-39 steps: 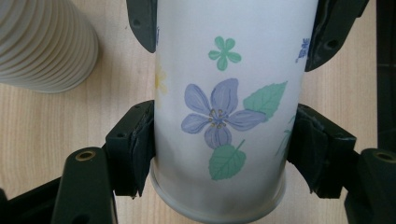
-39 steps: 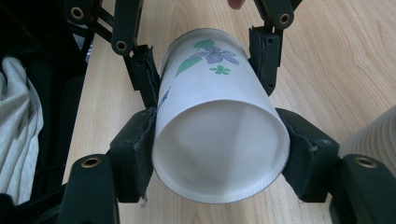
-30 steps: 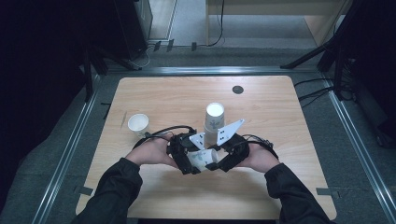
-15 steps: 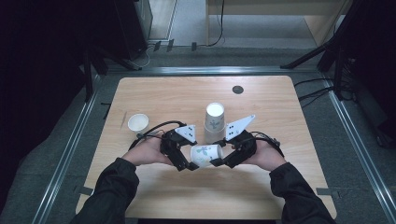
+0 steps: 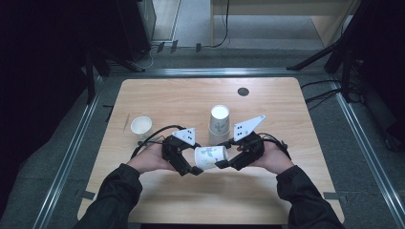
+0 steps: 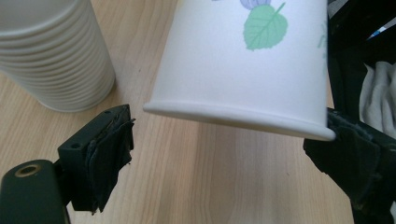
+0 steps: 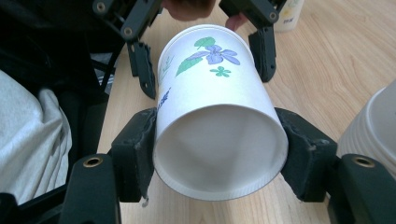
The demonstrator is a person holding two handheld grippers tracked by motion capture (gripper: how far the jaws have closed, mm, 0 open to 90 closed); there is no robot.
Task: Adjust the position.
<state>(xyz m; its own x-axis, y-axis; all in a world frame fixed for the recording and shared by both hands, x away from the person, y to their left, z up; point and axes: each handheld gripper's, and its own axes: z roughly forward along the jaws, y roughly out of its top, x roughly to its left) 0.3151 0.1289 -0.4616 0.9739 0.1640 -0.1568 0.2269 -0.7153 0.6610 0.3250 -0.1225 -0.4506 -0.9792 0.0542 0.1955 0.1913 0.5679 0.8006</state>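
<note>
- The right hand-held gripper (image 5: 223, 162) clamps the flowered cup (image 5: 210, 157) sideways, just in front of the cup stack (image 5: 219, 125);
- the left hand-held gripper (image 5: 195, 168) has just been opening, its pads off the cup's rim, seemingly handing it over.

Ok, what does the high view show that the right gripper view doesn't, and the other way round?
High view: a lone cup at the table's left, a dark disc near its far edge. Right gripper view: the pads pressing the flowered cup's near end, close up. Both: that cup, the cup stack, the wooden table.
</note>
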